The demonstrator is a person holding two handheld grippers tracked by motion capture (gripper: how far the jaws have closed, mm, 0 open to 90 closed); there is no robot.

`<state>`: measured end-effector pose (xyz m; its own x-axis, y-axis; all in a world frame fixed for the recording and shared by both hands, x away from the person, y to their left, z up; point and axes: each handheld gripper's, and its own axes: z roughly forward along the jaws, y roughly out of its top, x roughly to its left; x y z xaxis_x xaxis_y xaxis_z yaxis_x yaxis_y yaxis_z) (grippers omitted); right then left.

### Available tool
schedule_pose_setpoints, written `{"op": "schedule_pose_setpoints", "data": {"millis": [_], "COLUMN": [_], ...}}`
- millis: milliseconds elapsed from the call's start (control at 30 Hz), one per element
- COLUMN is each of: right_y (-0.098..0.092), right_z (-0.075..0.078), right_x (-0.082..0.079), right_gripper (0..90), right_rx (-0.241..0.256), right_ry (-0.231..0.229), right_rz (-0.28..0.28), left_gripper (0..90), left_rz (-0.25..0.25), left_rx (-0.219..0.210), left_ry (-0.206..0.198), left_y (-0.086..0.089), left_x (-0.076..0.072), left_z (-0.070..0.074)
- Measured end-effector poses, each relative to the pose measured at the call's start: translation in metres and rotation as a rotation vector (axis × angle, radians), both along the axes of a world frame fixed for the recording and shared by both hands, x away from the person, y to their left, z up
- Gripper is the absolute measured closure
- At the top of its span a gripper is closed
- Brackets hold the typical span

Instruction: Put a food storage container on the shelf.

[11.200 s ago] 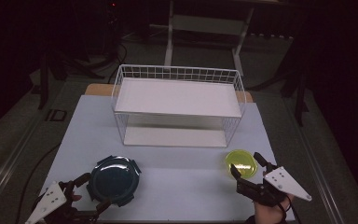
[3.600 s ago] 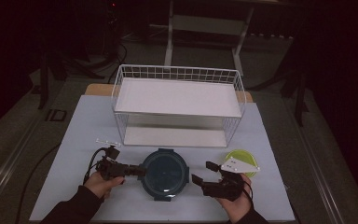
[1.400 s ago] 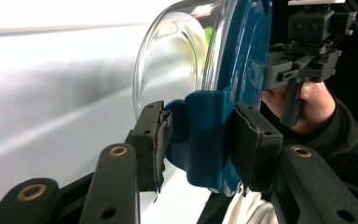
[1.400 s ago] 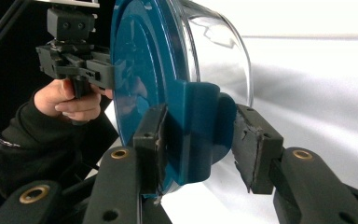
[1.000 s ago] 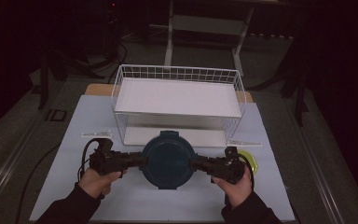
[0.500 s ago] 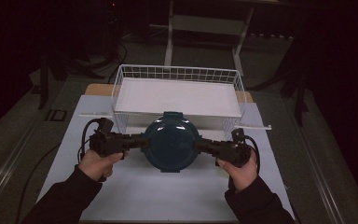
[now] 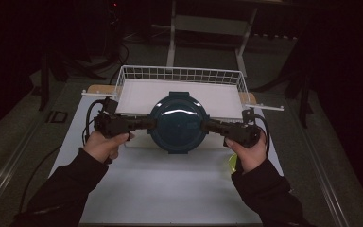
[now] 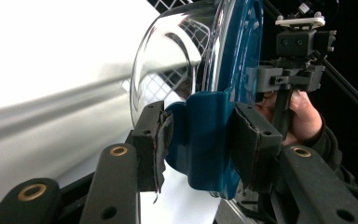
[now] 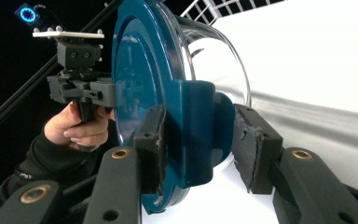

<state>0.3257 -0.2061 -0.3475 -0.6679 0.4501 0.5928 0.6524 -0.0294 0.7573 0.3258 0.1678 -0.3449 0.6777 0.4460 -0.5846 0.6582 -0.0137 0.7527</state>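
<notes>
A round clear container with a dark teal lid (image 7: 178, 120) hangs above the table, tipped so the lid faces me, in front of the white wire rack (image 7: 179, 75). My left gripper (image 7: 150, 124) is shut on the teal clasp at its left side, and the left gripper view shows that clasp (image 8: 205, 135) pinched between the pads (image 8: 154, 140). On the opposite clasp my right gripper (image 7: 207, 125) is shut. In the right gripper view the lid (image 9: 140, 84) and its clasp (image 9: 196, 135) sit between the two jaws.
The wire rack stands on a white mat (image 7: 170, 189) that covers the table, its upper shelf just behind the container. A yellow-green object (image 7: 232, 163) peeks out beside the right hand. Cables trail from both grippers. The room around the table is dark.
Both grippers closed on the container's sides and lifted it off the mat. Over the last second it rose and moved away from me toward the rack.
</notes>
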Motion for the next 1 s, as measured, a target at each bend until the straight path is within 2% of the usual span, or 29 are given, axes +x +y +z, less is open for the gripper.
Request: {"op": "schedule_pose_setpoints", "data": {"millis": [167,200,367,500,567,667,733,867,900,1000], "right_y": [-0.003,-0.005,-0.006,-0.008,-0.008,-0.009,-0.008,-0.007,-0.007,-0.007], "right_z": [0.009,0.014,0.019,0.023,0.023,0.022,0.022,0.021,0.021,0.021], "right_x": [0.015,0.025,0.038,0.055,0.058,0.068,0.069,0.078,0.08,0.083], "right_gripper": [57.0,57.0,56.9,56.9,56.9,56.9,56.9,57.0,57.0,57.0], "right_rx": [0.001,0.001,-0.003,0.009,0.014,0.014,0.007,0.004,0.008,0.009], "right_ry": [-0.001,0.003,0.005,0.026,0.031,0.048,0.052,0.067,0.078,0.101], "right_rz": [-0.014,-0.023,-0.036,-0.052,-0.054,-0.066,-0.069,-0.083,-0.087,-0.094], "left_gripper": [57.0,56.9,56.8,56.6,56.6,56.4,56.3,56.1,56.0,55.8], "left_rz": [0.007,0.006,0.01,0.032,0.032,0.044,0.047,0.06,0.064,0.063], "left_rx": [0.005,0.012,0.015,0.015,0.015,0.019,0.021,0.012,-0.003,-0.018], "left_ry": [0.001,0.0,0.005,0.009,0.009,0.029,0.036,0.044,0.062,0.071], "left_y": [-0.003,-0.005,-0.008,-0.011,-0.011,-0.012,-0.012,-0.012,-0.011,-0.011], "left_x": [0.014,0.025,0.04,0.056,0.056,0.069,0.072,0.079,0.082,0.085], "left_z": [0.008,0.013,0.019,0.026,0.026,0.023,0.022,0.019,0.017,0.016]}}
